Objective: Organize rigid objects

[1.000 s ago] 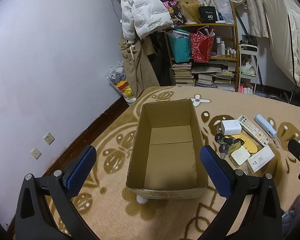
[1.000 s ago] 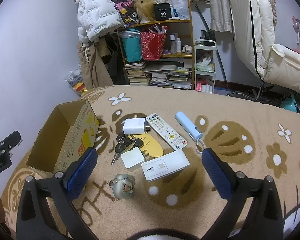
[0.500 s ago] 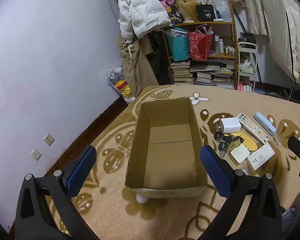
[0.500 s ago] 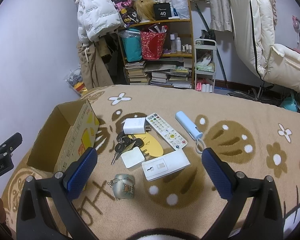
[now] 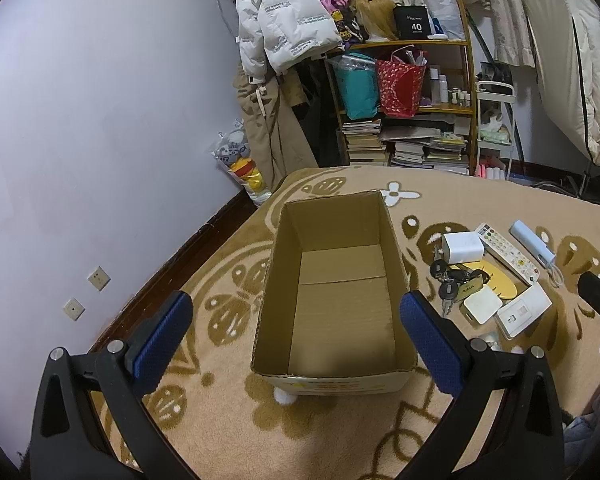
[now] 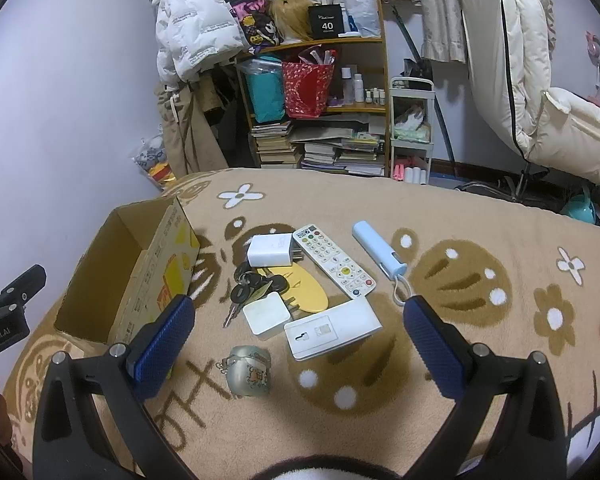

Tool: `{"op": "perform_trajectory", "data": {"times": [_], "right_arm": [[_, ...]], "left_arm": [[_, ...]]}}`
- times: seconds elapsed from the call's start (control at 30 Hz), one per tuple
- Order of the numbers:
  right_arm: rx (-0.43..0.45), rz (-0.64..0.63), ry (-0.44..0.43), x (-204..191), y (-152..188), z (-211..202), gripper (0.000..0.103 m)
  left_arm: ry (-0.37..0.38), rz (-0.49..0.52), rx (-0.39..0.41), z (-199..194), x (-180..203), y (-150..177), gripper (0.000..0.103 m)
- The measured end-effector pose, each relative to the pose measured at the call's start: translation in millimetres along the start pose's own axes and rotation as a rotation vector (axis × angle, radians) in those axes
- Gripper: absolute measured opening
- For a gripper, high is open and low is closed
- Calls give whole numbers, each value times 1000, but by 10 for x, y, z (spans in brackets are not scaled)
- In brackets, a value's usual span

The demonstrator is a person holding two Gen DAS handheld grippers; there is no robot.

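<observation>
An open empty cardboard box (image 5: 336, 296) stands on the patterned blanket; it also shows at the left of the right wrist view (image 6: 132, 276). Right of it lie a white charger (image 6: 269, 249), a remote control (image 6: 334, 259), a light blue stick (image 6: 379, 249), keys (image 6: 248, 284), a yellow oval piece (image 6: 303, 285), a white square adapter (image 6: 266, 313), a white flat box (image 6: 332, 327) and a small round glass trinket (image 6: 249, 369). My left gripper (image 5: 296, 332) is open above the near end of the cardboard box. My right gripper (image 6: 298, 332) is open above the flat box and adapter.
A cluttered bookshelf (image 6: 316, 120) with books and bags stands behind the bed. Coats hang at the wall (image 5: 284, 40). A white padded chair (image 6: 540, 92) is at the far right. The blanket (image 6: 480, 220) stretches to the right with floral patterns.
The left gripper has risen and tilted slightly, so the box sits a little higher in its view. The right gripper has barely moved.
</observation>
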State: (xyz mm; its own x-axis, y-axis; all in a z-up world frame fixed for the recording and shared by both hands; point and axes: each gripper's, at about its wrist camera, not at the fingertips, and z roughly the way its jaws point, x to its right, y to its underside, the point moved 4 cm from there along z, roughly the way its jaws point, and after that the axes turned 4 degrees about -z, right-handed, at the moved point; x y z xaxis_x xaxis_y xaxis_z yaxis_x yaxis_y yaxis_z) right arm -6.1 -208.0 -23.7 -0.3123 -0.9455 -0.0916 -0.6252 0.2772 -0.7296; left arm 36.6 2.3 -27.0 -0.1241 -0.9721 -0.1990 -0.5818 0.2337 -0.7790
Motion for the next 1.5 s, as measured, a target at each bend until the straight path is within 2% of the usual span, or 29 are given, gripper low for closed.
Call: {"op": "perform_trajectory", "data": {"times": [0.4, 0.57, 0.73, 0.87, 1.0, 1.17, 1.3, 1.37, 1.5], "right_arm": [[-5, -31, -11, -42, 23, 52, 103], [-40, -57, -19, -106, 16, 185, 103], [-80, -79, -17, -185, 22, 397, 103], [-115, -100, -15, -251, 74, 566, 103], [-151, -132, -21, -333, 135, 707, 103], [-186, -154, -35, -426, 209, 855, 103], [-227, -138, -46, -450, 287, 991, 103], [-265, -135, -65, -479, 353, 1081, 96], [-325, -127, -88, -515, 477, 1208, 95]], "left_arm": [[-1, 5, -14, 56, -26, -24, 103], [17, 0, -76, 241, -117, -89, 103], [48, -13, -158, 555, -223, -169, 102], [36, -36, -192, 778, -309, -214, 102], [68, -41, -249, 1038, -350, -199, 102], [61, -58, -344, 1376, -393, -72, 102], [21, -59, -394, 1555, -408, 20, 102], [7, -65, -415, 1615, -423, 73, 101], [-26, -37, -436, 1700, -416, 129, 88]]}}
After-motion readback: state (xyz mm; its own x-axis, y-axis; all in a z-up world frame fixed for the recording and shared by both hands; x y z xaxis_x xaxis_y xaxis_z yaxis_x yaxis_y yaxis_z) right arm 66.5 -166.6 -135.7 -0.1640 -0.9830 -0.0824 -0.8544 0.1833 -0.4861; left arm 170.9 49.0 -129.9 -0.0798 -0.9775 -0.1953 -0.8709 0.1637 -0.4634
